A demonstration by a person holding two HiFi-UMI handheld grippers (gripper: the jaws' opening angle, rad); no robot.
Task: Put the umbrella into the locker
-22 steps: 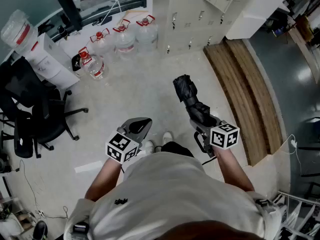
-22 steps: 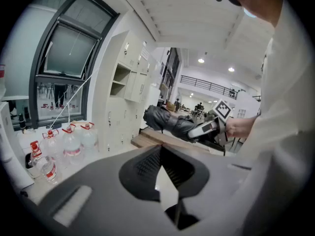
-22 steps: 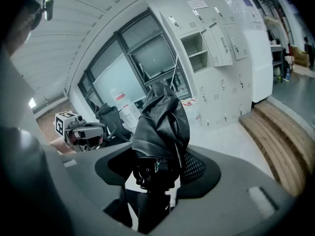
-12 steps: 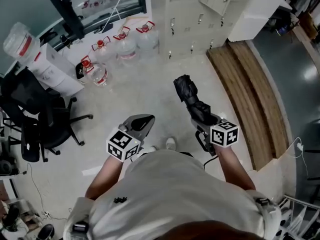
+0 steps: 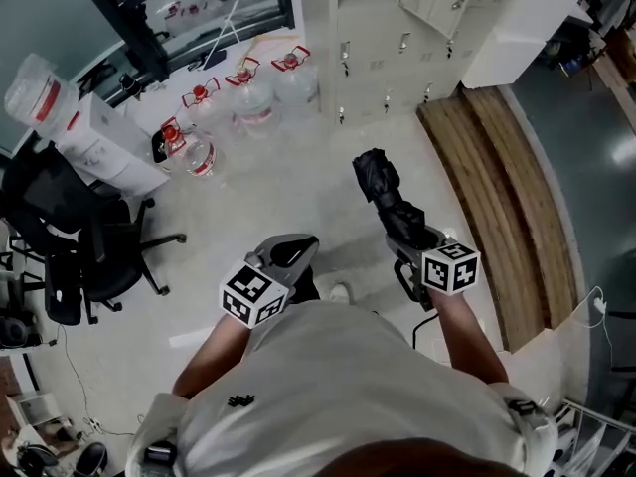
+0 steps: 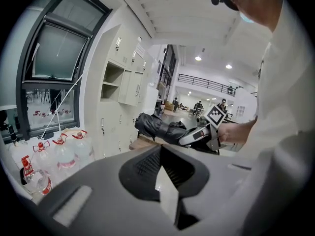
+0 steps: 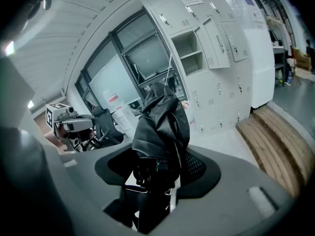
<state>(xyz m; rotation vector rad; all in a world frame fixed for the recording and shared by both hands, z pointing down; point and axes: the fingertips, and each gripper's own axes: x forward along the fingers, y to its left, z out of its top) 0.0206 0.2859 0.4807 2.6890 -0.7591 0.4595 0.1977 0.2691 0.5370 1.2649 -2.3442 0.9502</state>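
A folded black umbrella [image 5: 383, 192] sticks out forward from my right gripper [image 5: 412, 235], which is shut on its handle end. In the right gripper view the umbrella [image 7: 160, 127] rises between the jaws and hides the pads. My left gripper [image 5: 293, 249] is held beside it at the left, shut, with nothing in it. The pale lockers [image 5: 378, 38] stand ahead across the floor, and one compartment [image 7: 189, 50] stands open. In the left gripper view the umbrella [image 6: 157, 127] and the right gripper [image 6: 202, 132] show to the right.
Several large water bottles [image 5: 248, 87] stand on the floor left of the lockers, next to a water dispenser [image 5: 89, 137]. A black office chair [image 5: 70, 237] is at the left. A low wooden platform [image 5: 507, 187] runs along the right.
The person has stepped a little over the floor and the view has shifted. Both grippers keep their pose, and the umbrella stays in the right one.
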